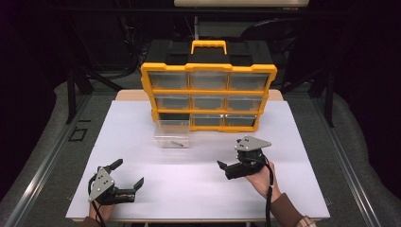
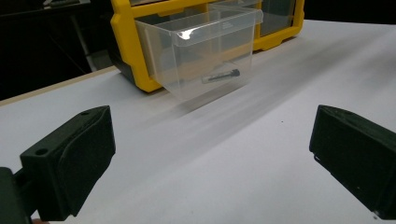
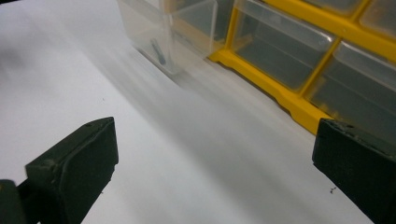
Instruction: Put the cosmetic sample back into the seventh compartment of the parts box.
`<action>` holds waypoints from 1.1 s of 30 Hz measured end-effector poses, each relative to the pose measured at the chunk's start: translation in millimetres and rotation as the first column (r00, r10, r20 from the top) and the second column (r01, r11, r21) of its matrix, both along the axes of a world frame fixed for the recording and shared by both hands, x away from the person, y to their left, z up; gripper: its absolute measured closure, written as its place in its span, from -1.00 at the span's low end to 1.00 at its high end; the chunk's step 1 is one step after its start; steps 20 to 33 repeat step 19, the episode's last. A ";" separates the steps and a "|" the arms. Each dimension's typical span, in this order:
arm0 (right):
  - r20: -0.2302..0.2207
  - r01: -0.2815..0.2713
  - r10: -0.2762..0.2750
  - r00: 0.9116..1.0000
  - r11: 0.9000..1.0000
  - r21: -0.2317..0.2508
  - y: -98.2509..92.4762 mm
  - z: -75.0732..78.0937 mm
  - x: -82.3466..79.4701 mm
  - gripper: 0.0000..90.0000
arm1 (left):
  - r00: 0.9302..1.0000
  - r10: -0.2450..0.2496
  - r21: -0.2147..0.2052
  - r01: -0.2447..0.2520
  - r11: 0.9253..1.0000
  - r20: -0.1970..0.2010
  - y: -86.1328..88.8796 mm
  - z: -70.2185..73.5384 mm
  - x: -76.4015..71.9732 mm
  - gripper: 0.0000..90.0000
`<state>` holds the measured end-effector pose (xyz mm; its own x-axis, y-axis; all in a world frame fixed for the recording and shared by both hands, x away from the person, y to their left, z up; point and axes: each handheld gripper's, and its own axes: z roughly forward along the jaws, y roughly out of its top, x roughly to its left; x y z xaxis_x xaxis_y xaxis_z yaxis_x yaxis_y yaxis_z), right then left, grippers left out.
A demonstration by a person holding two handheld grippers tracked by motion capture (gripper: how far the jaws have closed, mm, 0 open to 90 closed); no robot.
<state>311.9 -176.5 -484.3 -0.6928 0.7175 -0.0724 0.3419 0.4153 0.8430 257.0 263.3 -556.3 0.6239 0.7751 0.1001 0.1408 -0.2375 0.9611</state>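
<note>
On the white bench (image 1: pixel 198 189), the left hand-held gripper (image 1: pixel 128 173) rests near the front left corner with its jaws spread wide and nothing between them. Farther back, a clear plastic drawer (image 1: pixel 172 134) stands on the bench just in front of the yellow organizer (image 1: pixel 208 90), below its vacant bottom-left slot; a small dark screw (image 1: pixel 178 143) lies inside it. To the right, the right hand-held gripper (image 1: pixel 226 166) is likewise released and empty, well apart from the drawer.

White table (image 1: pixel 198 189) bearing yellow organizer (image 1: pixel 208 97), clear drawer (image 1: pixel 172 134).
</note>
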 end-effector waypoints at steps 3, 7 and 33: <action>0.001 0.019 -0.019 1.000 1.000 0.010 -8.4 -7.8 -6.3 -1.00 | 1.000 0.002 -0.002 -0.002 1.000 -0.002 -0.1 -0.2 0.0 -1.00; 0.010 0.045 -0.045 0.999 0.999 0.018 -17.8 -17.4 -14.6 -1.00 | 1.000 0.000 0.000 0.000 1.000 -0.002 -0.1 -0.5 0.3 -1.00; 0.036 0.090 -0.090 0.995 0.996 0.014 -35.8 -38.9 -43.7 -1.00 | 1.000 -0.001 0.015 0.001 1.000 -0.009 -3.1 -1.5 2.5 -1.00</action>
